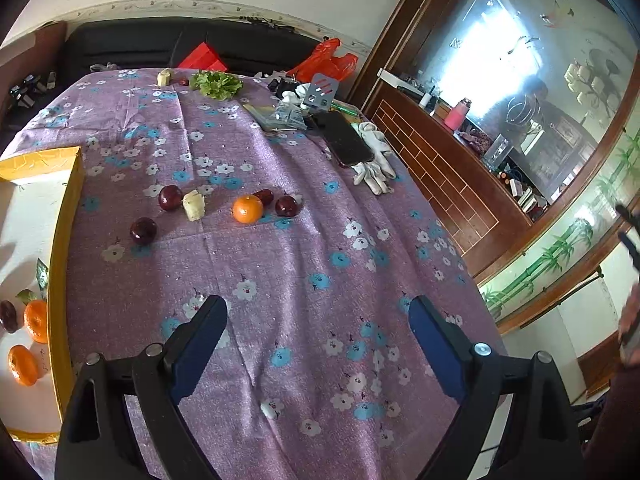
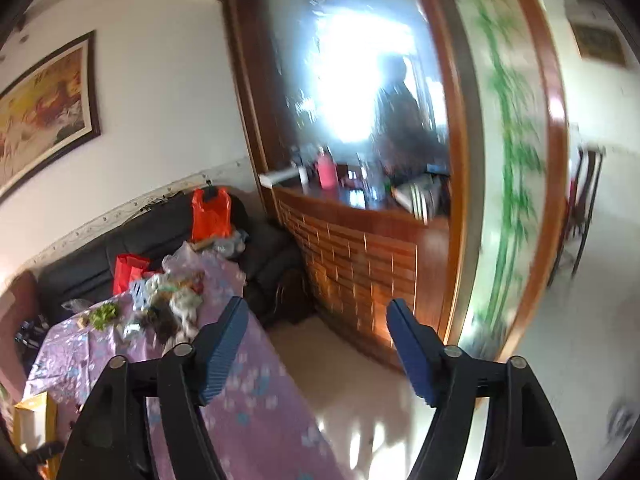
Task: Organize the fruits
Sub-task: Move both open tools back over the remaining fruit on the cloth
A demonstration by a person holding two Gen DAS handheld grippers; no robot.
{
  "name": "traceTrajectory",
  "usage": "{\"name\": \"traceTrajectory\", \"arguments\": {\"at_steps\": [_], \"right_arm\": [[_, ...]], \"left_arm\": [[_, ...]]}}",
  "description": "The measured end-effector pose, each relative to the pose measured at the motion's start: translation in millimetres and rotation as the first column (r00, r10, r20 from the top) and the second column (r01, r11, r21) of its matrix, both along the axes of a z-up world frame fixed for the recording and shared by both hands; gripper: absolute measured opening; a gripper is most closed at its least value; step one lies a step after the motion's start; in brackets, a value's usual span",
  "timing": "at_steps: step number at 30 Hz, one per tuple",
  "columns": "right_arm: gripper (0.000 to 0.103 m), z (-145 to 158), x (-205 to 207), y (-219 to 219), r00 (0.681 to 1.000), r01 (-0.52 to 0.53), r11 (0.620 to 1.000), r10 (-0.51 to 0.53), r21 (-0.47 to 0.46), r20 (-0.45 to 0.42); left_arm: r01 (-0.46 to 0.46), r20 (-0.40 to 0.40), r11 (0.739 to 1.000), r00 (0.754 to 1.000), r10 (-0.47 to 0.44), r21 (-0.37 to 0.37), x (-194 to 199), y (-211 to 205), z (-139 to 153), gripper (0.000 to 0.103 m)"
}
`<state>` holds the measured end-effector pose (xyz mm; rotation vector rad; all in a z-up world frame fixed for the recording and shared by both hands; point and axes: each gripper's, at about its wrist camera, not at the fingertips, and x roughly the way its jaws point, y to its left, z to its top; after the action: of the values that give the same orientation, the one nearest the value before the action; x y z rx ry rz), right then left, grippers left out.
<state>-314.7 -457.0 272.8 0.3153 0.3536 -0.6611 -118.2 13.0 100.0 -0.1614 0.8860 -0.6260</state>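
Note:
On the purple flowered tablecloth [image 1: 288, 264] lie an orange [image 1: 247, 209], several dark red fruits [image 1: 143, 231] [image 1: 170, 197] [image 1: 287, 205], and a pale banana piece [image 1: 194, 205]. A yellow-rimmed white box [image 1: 64, 216] at the left holds two oranges [image 1: 35, 320] [image 1: 23, 365] and a dark fruit [image 1: 8, 316]. My left gripper [image 1: 318, 344] is open and empty, hovering above the cloth short of the fruits. My right gripper [image 2: 318, 344] is open and empty, off the table's right side, pointing at the wooden cabinet; the view is blurred.
At the far end lie lettuce [image 1: 216, 84], another banana piece [image 1: 164, 77], a phone [image 1: 346, 138], white gloves [image 1: 376, 160] and clutter. A black sofa [image 1: 140, 44] with red bags stands behind. A wooden cabinet [image 2: 360, 264] with glass stands right of the table.

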Motion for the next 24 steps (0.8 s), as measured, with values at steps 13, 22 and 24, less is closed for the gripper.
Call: {"name": "traceTrajectory", "arguments": {"at_steps": [13,22,24], "right_arm": [[0.081,-92,142,134,0.853,-0.417,0.909,0.397,0.015,-0.339],[0.062,-180,224,195,0.687,-0.622,0.749,0.662,0.229,-0.299],[0.060,-194,244,210,0.652,-0.654,0.702,0.712,0.282,-0.261]], "left_arm": [[-0.172,0.059,0.983,0.984,0.169,0.057,-1,53,9,0.092],[-0.361,0.134,0.923,0.929,0.345,0.129,1,121,17,0.092],[-0.355,0.120,0.927,0.932,0.342,0.119,4,122,15,0.084]]}}
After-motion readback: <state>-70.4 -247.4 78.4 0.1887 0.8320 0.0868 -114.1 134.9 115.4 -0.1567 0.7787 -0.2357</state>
